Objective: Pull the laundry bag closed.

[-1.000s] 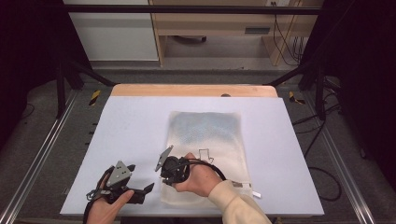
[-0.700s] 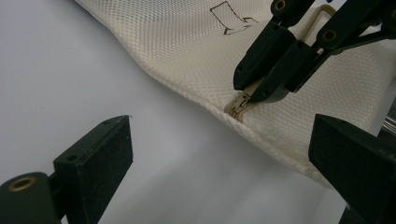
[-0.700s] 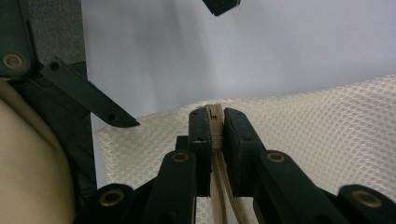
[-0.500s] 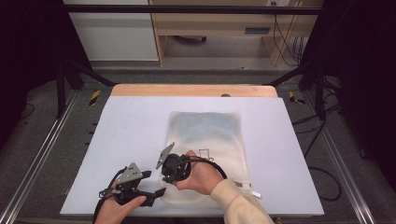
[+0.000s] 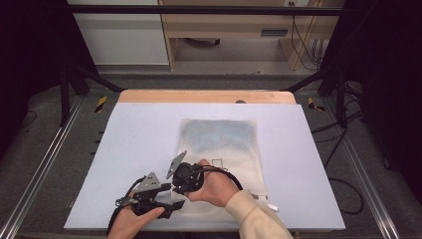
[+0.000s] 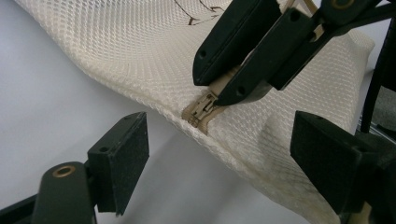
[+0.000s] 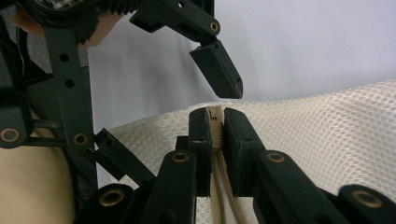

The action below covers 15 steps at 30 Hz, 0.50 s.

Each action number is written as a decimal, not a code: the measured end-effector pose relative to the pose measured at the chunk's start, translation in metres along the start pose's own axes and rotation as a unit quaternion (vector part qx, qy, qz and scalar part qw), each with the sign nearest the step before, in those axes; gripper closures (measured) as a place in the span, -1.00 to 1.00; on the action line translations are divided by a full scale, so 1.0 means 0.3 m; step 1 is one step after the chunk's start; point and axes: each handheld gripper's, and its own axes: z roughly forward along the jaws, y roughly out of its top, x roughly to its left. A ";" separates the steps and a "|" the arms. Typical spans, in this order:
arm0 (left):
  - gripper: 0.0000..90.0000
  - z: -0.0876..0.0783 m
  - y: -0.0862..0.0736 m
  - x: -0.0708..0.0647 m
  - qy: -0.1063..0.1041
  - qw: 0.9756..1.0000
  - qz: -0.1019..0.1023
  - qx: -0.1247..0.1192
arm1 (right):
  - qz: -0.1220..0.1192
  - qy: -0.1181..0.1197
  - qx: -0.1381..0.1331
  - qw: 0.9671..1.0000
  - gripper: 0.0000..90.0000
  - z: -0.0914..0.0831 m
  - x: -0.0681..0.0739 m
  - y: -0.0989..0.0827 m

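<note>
A cream mesh bag [image 5: 219, 144] lies flat on the white table [image 5: 124, 129], with something bluish inside. My right gripper [image 5: 175, 188] is shut on the beige zipper tape [image 7: 215, 114] at the bag's near left corner and lifts that edge slightly. In the left gripper view the zipper pull [image 6: 201, 109] sticks out just below the right gripper's tips [image 6: 215, 86]. My left gripper [image 6: 219, 161] is open and its jaws have just been closing. The bag's edge and the pull lie between its pads [image 6: 121, 158], which touch nothing.
A wooden strip [image 5: 206, 96] borders the table's far edge. Metal rails [image 5: 45, 164] run along both sides. A small white tag [image 5: 271, 206] lies by the bag's near right corner. The person's cream sleeve [image 5: 256, 219] comes in from below.
The left hand and its gripper have moved right, close up to the right gripper at the bag's corner. The right hand and the bag have stayed in place.
</note>
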 end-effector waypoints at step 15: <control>-0.29 0.051 -0.003 0.031 -0.052 0.999 -0.006 -0.017 | -0.001 -0.005 -0.005 1.000 0.82 -0.018 -0.001 -0.001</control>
